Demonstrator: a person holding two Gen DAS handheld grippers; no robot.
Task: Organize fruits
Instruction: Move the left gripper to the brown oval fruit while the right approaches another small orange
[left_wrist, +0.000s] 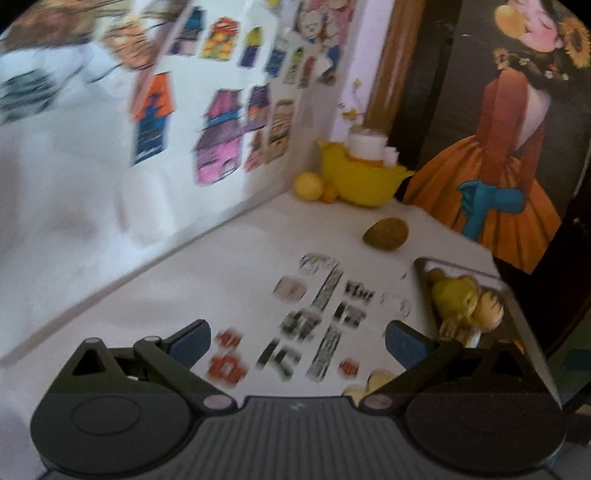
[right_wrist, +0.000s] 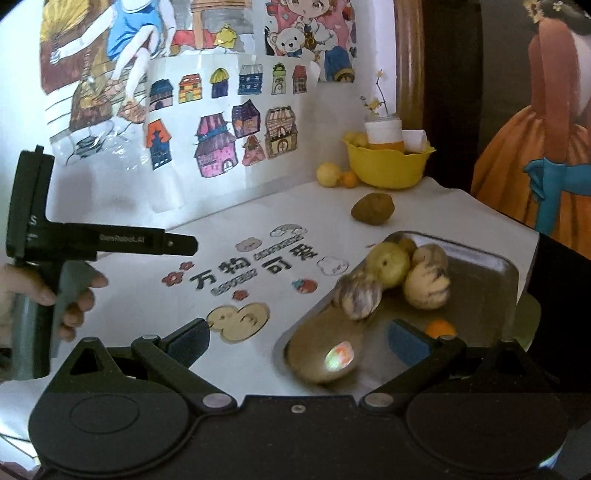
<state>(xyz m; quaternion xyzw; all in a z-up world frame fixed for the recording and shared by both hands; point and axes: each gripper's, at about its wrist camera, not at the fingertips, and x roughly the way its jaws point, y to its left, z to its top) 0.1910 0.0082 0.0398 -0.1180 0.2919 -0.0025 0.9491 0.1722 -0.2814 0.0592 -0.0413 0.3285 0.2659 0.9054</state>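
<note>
A metal tray (right_wrist: 491, 269) at the table's right holds several fruits: a yellow-green apple (right_wrist: 389, 264), two pale streaked fruits (right_wrist: 428, 284), one blurred at the near rim (right_wrist: 358, 295), and a small orange (right_wrist: 439, 328). The tray also shows in the left wrist view (left_wrist: 517, 306). A brown kiwi (right_wrist: 372, 208) lies on the table beyond it, also seen in the left wrist view (left_wrist: 386, 233). A lemon (right_wrist: 328, 174) and a small orange (right_wrist: 349, 179) sit by the yellow bowl (right_wrist: 388, 166). My right gripper (right_wrist: 299, 338) is open over the tray's near corner. My left gripper (left_wrist: 297, 338) is open and empty above the table.
The table carries a white printed mat (right_wrist: 258, 266). Drawings cover the wall behind (right_wrist: 221, 122). A painting of a woman in an orange dress (left_wrist: 509, 177) leans at the right. The yellow bowl holds a white jar with a flower stem (right_wrist: 382, 129). The left gripper body (right_wrist: 92, 242) is in hand at the left.
</note>
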